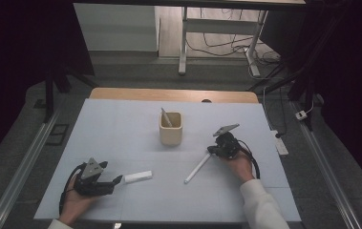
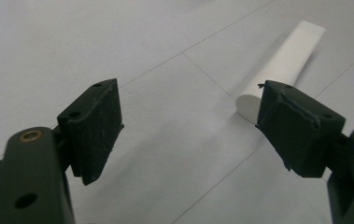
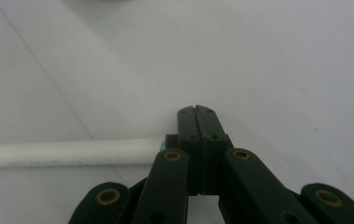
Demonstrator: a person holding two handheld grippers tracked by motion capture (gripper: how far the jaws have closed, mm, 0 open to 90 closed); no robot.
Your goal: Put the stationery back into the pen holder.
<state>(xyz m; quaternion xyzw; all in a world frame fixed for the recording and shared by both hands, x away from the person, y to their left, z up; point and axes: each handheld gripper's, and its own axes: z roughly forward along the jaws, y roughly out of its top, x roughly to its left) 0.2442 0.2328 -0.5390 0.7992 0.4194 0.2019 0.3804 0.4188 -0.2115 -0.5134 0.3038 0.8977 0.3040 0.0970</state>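
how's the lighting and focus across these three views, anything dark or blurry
High view: the table is evenly lit, the surroundings fall to near black, and the cup is sharp. Left gripper view: the near pads are slightly soft, the white tube clear. Right gripper view: a flat grey cast, and the white stick is slightly soft.

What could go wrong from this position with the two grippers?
The left gripper is open with the white tube beside one jaw, not between them, so closing may push it away. The right gripper seems to pinch the white rod at one end, so it may swing or slip.
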